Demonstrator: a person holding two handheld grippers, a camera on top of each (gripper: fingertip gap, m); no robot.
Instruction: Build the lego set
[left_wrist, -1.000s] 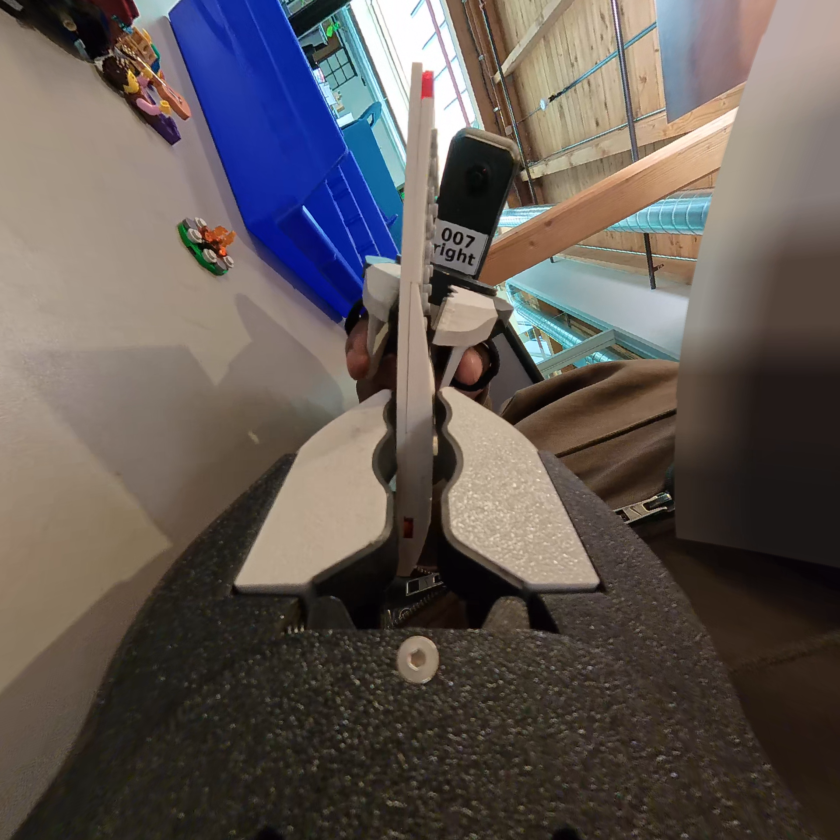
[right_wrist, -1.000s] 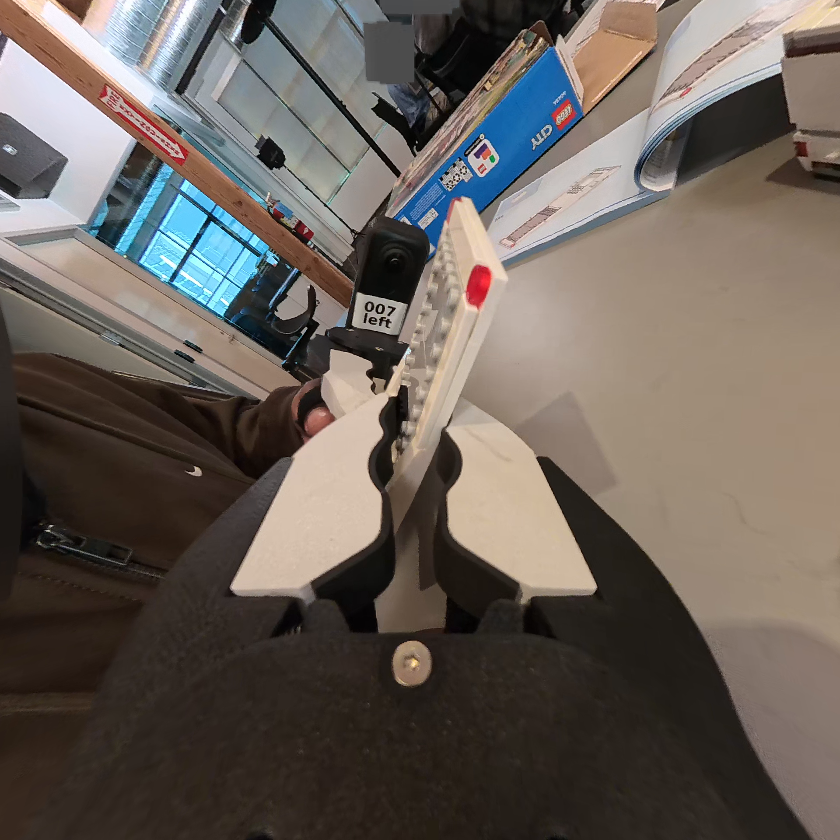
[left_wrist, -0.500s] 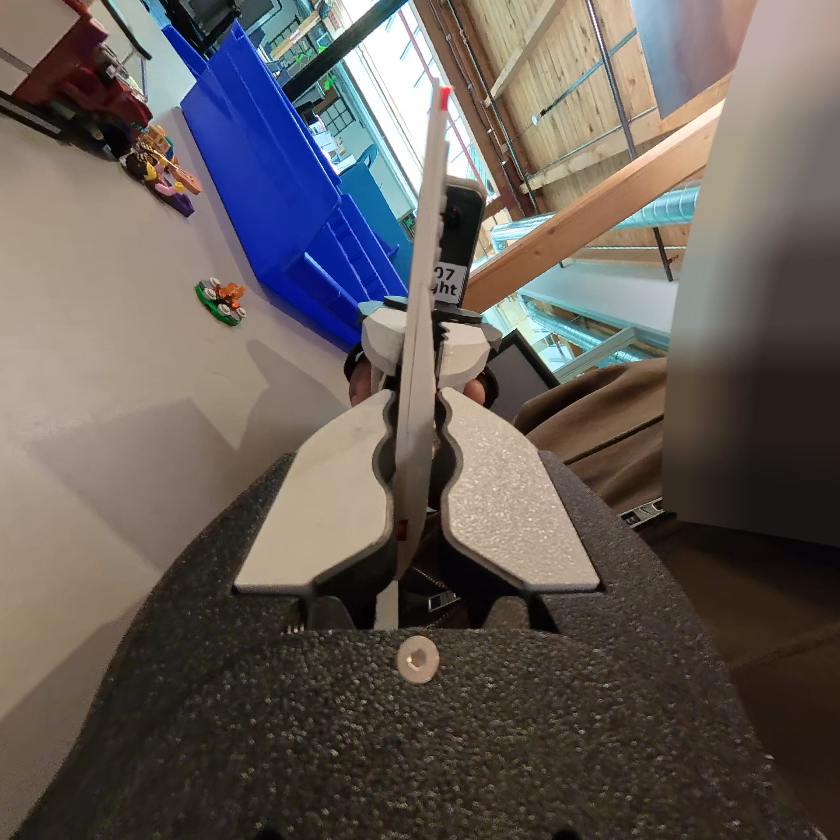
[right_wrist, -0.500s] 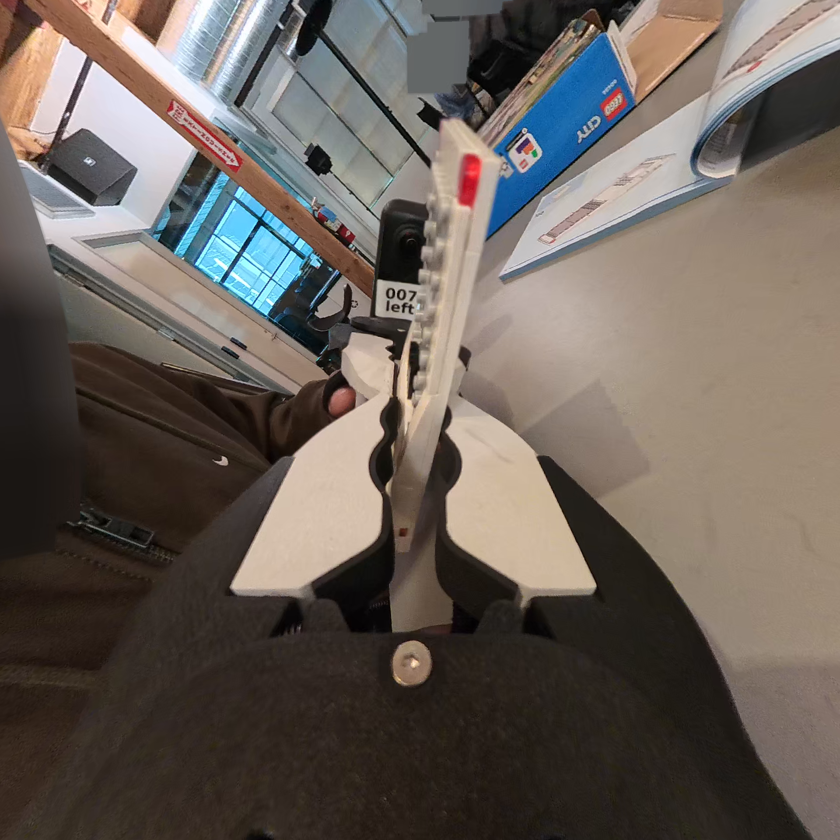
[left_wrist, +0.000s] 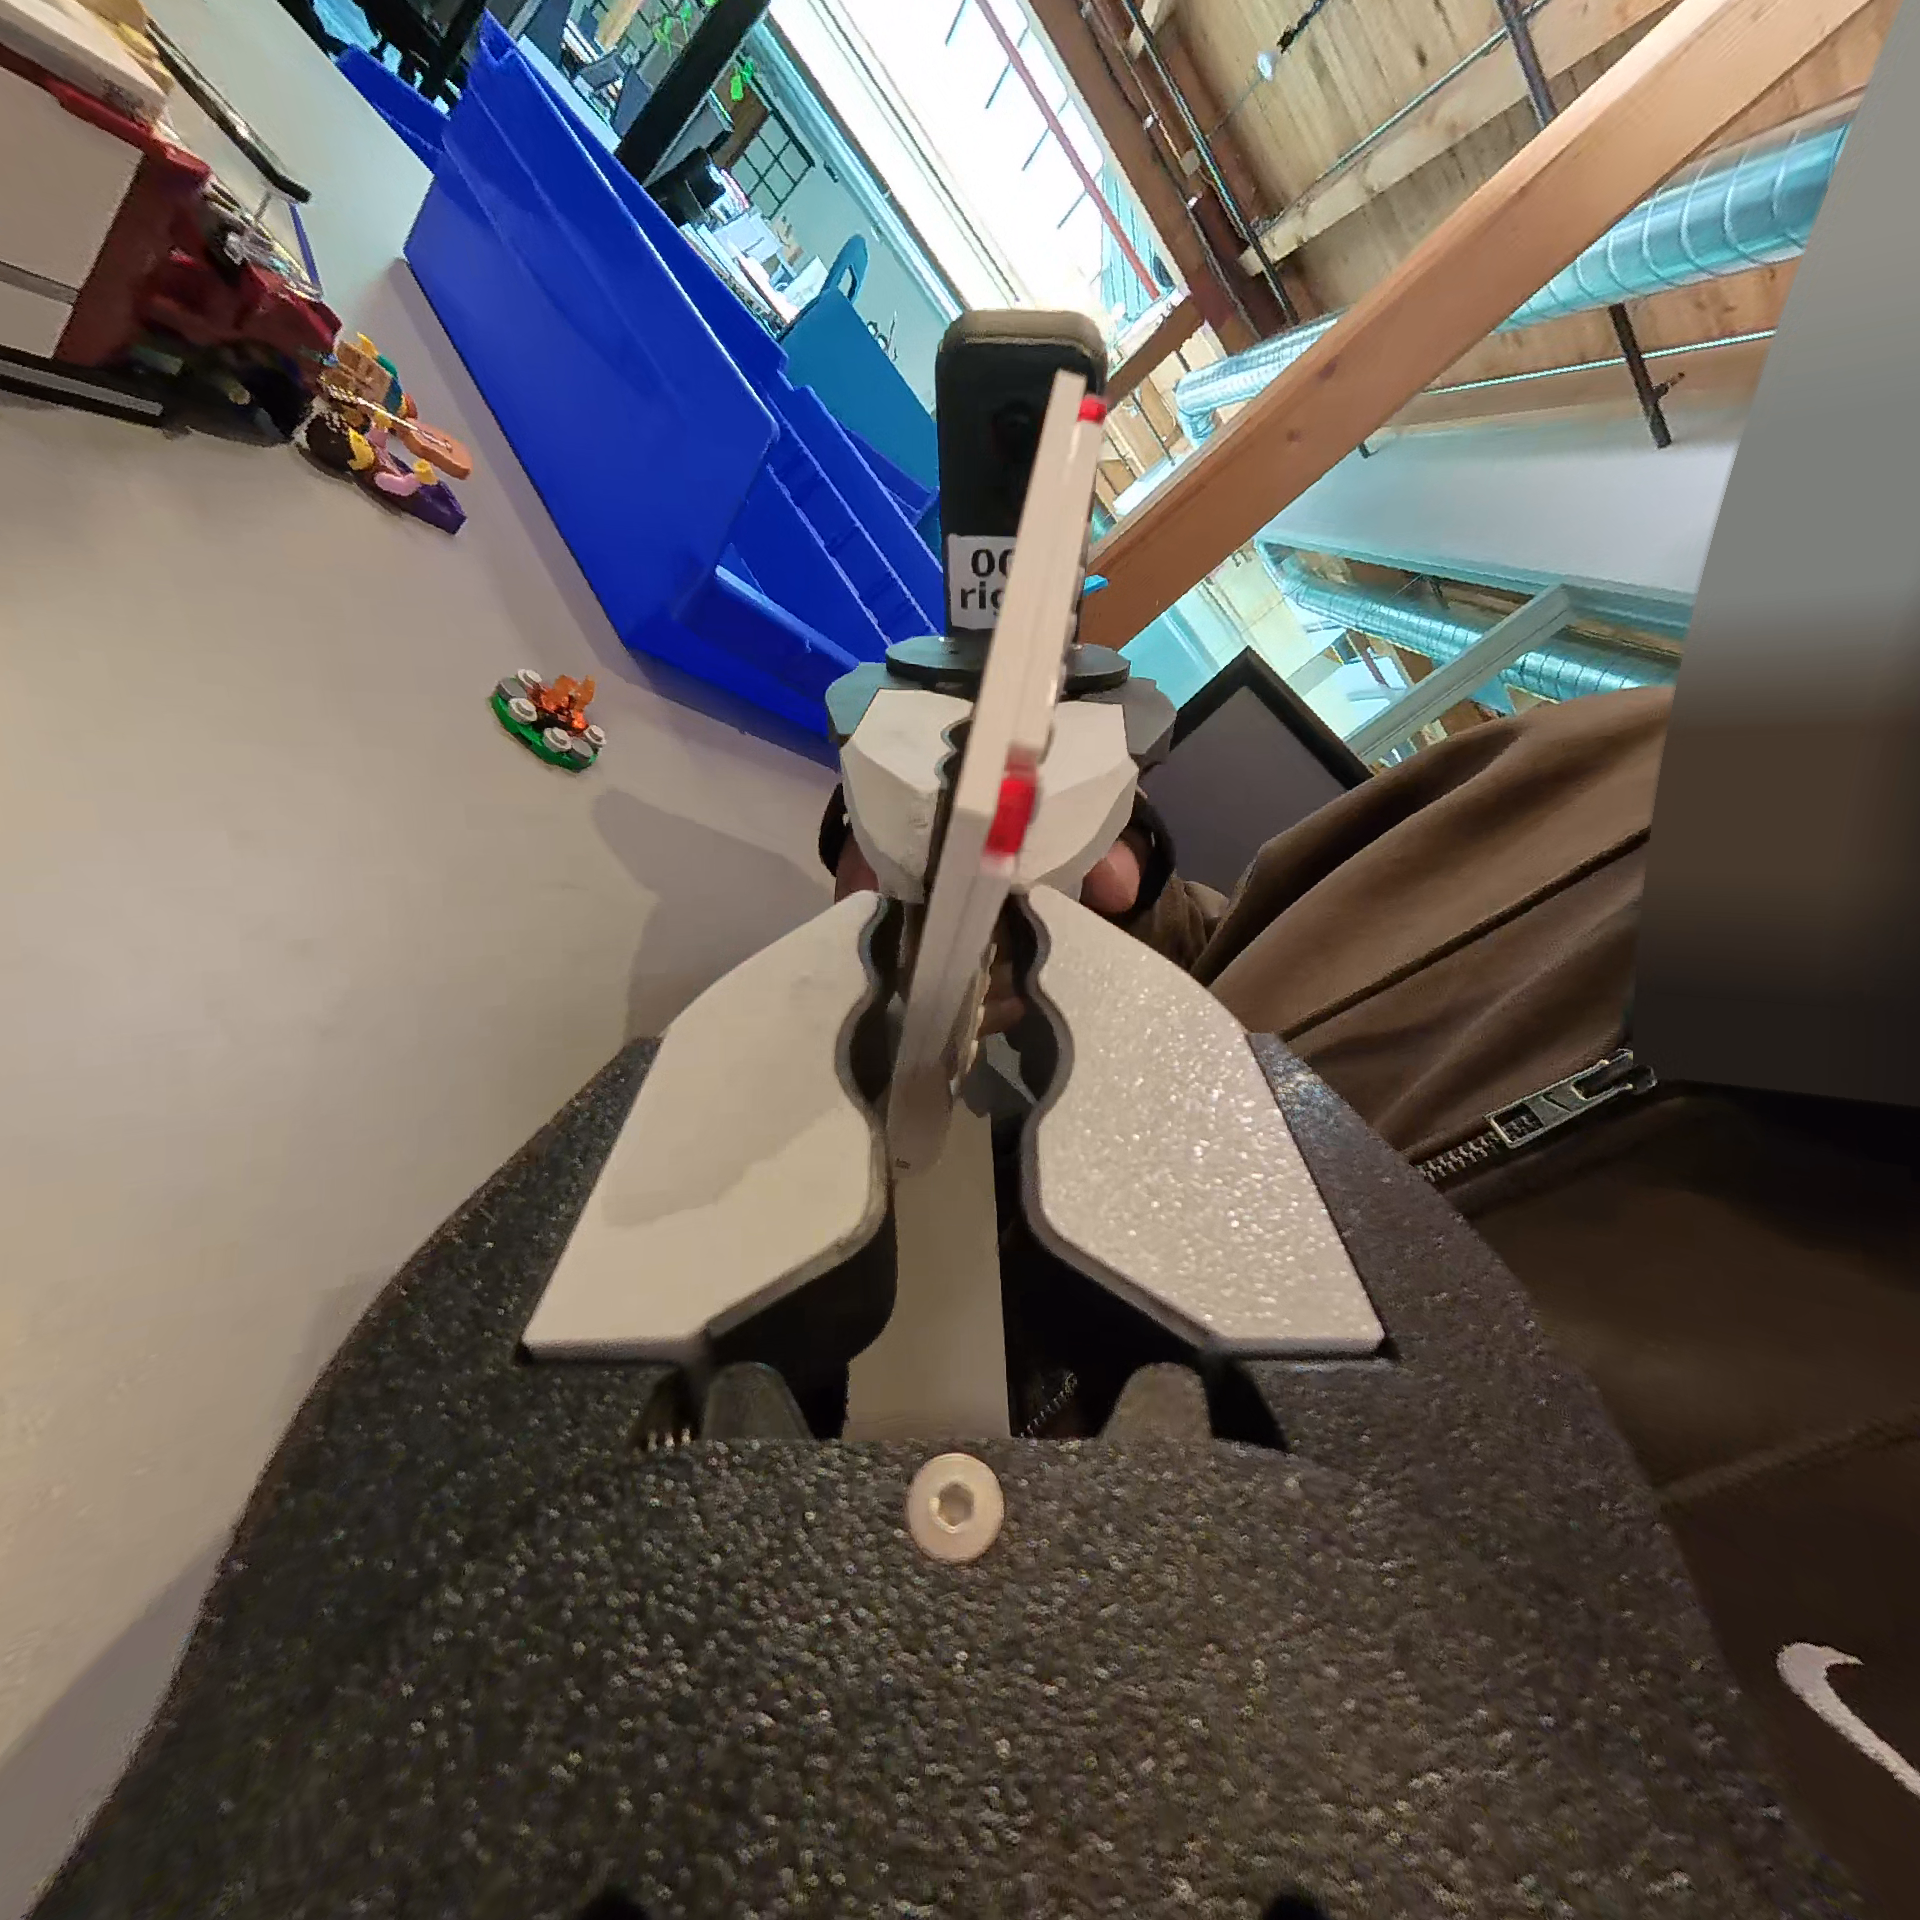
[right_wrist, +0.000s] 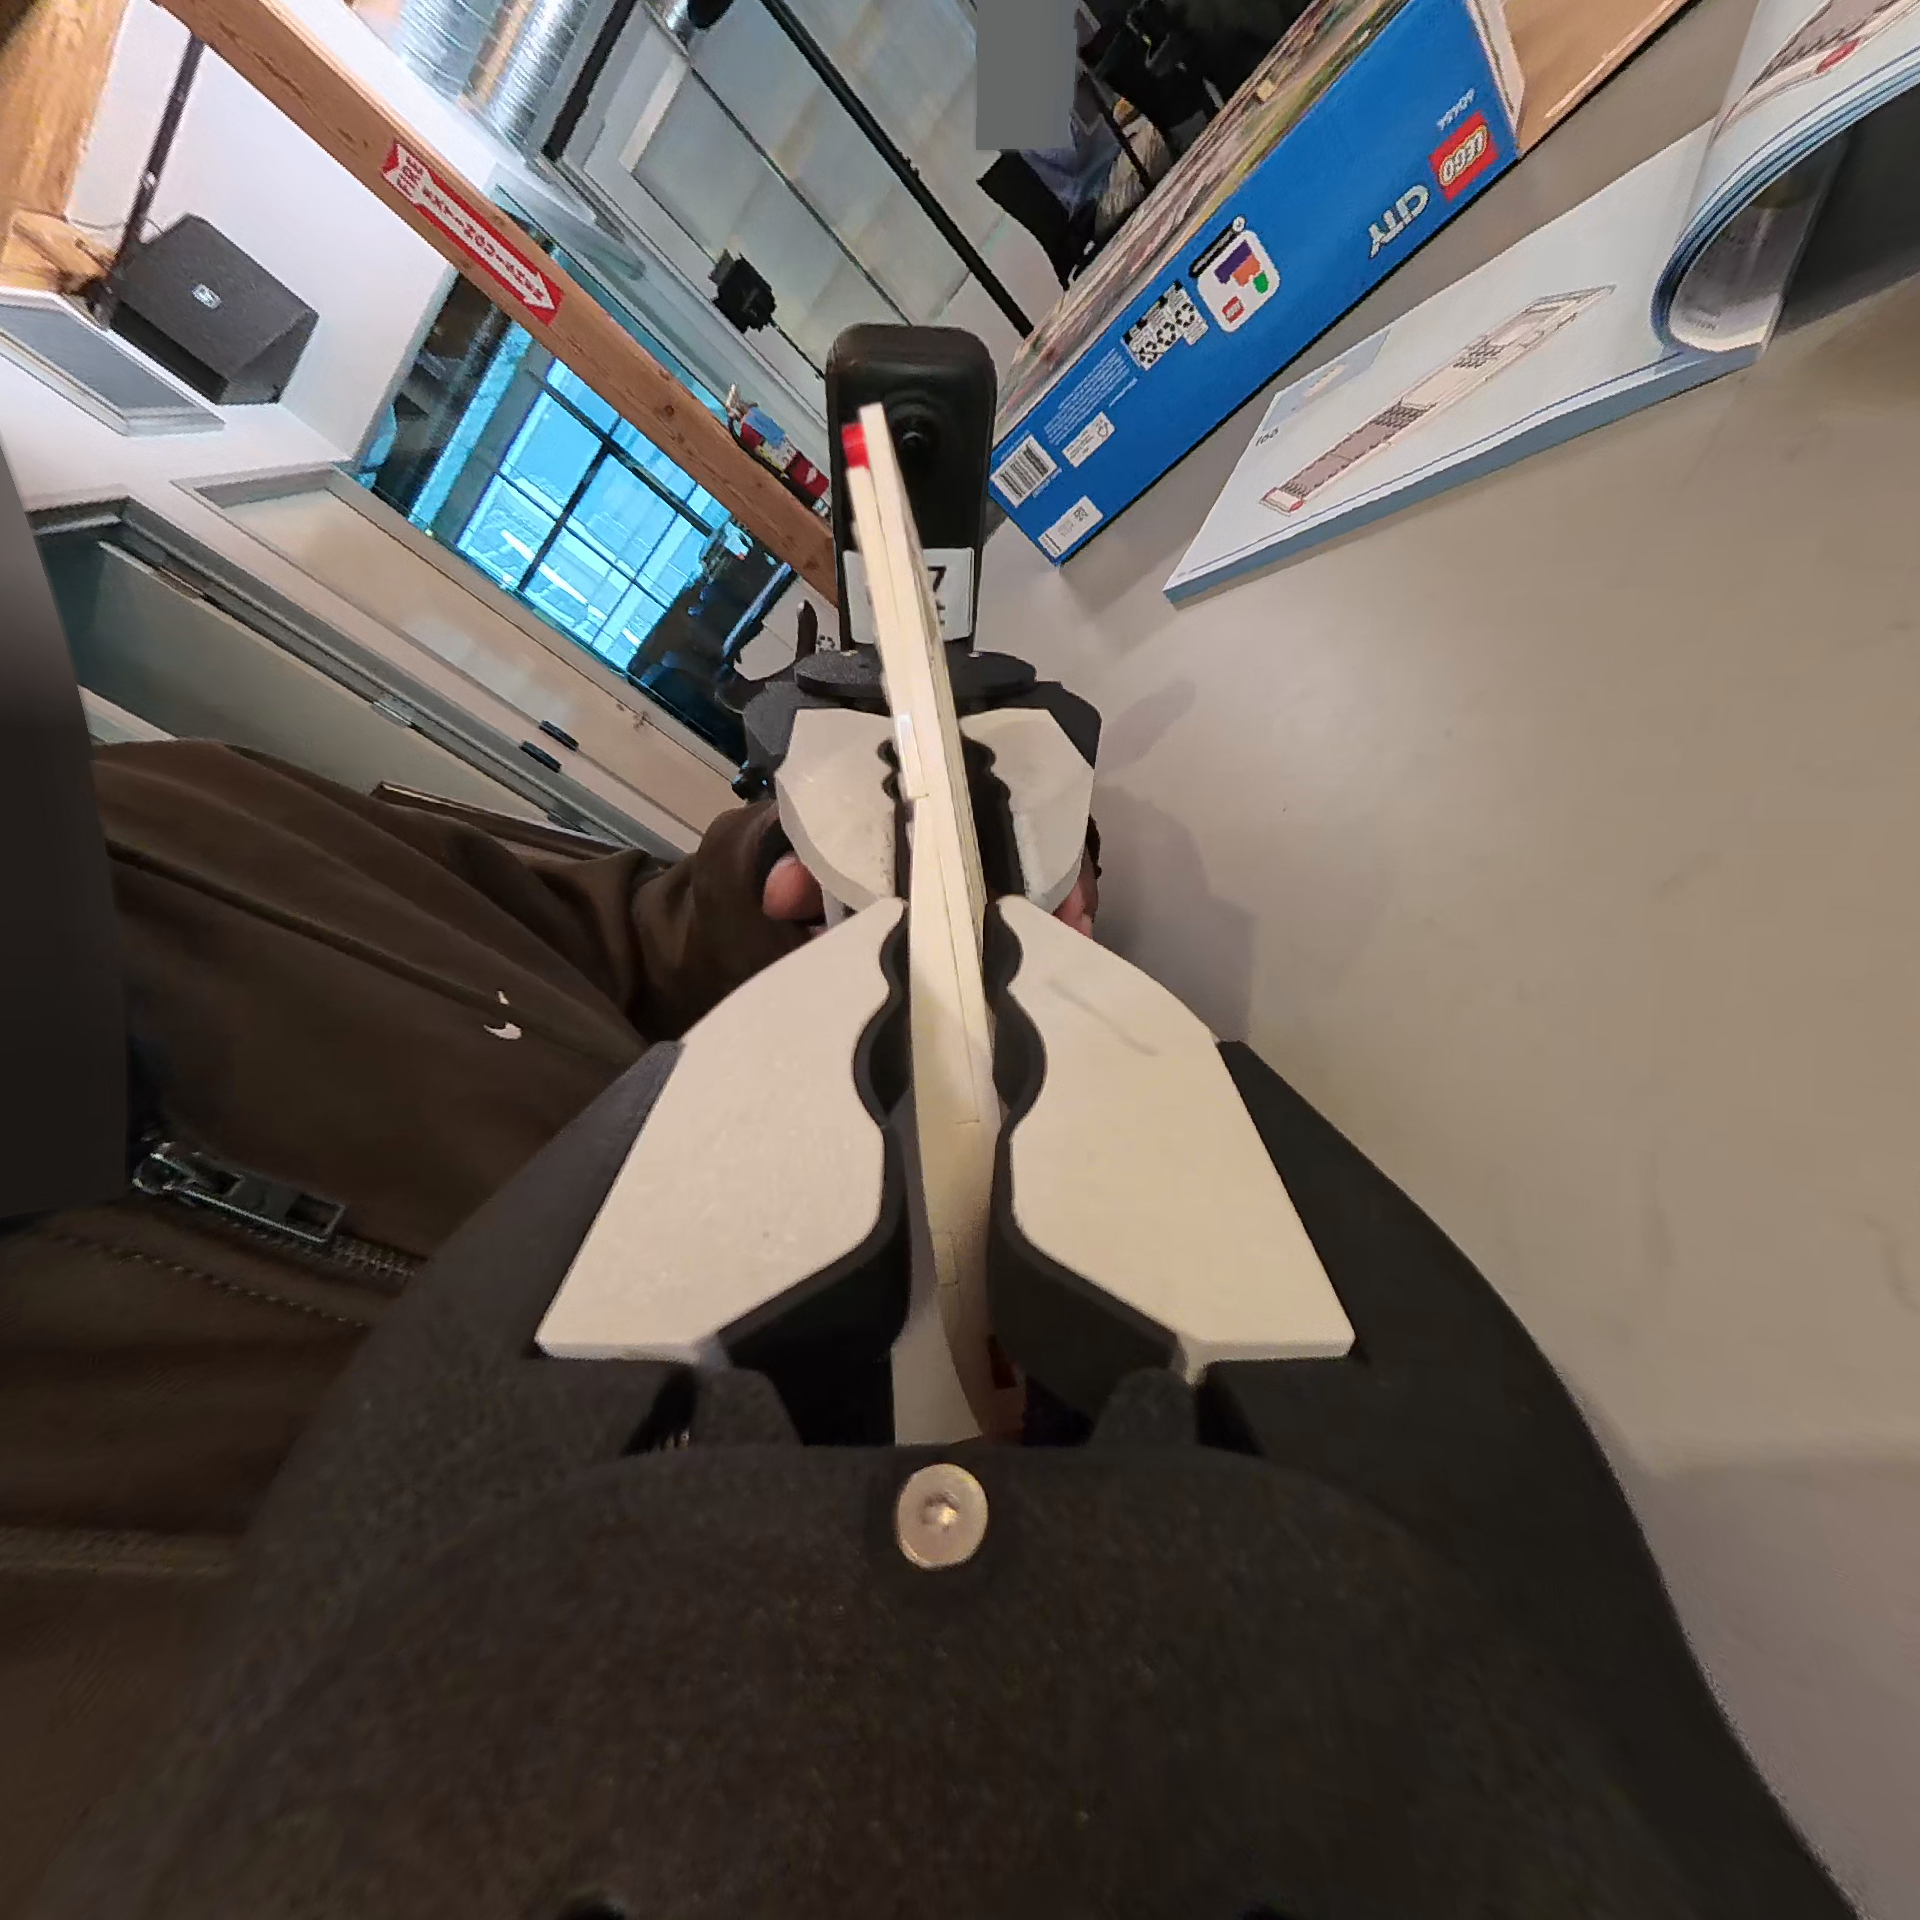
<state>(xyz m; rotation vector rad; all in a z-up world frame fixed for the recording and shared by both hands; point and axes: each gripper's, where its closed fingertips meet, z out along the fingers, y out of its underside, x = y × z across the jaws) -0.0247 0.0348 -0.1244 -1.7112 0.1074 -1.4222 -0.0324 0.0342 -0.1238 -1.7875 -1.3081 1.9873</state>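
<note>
The grey worktop (left_wrist: 260, 935) fills one side of each view, and the person's brown jacket (left_wrist: 1455, 883) fills the other. The grippers are held up off the worktop, near the edge where the person sits. Blue bins (left_wrist: 623, 416) stand toward its far edge on the left gripper's side. A blue carton (right_wrist: 1247, 270) and an open instruction booklet (right_wrist: 1455, 395) lie on the right gripper's side.

The left gripper (left_wrist: 951, 914) and the right gripper (right_wrist: 945, 914) face each other tip to tip, almost touching. A long white brick plate assembly (left_wrist: 1023, 644) runs through both, seen edge-on. Its long axis lies along the line from one gripper to the other.

The right gripper's pads (right_wrist: 1049, 997) are closed against the assembly's faces. The left gripper's fingers (left_wrist: 790, 997) stand apart from it, with dark space on either side, so the assembly only passes between them at a slant. A small red piece (left_wrist: 1010, 816) sits on the assembly's edge between the two sets of fingertips.

A round green build with an orange flame (left_wrist: 548, 717) lies alone on the worktop, well apart from both grippers.
</note>
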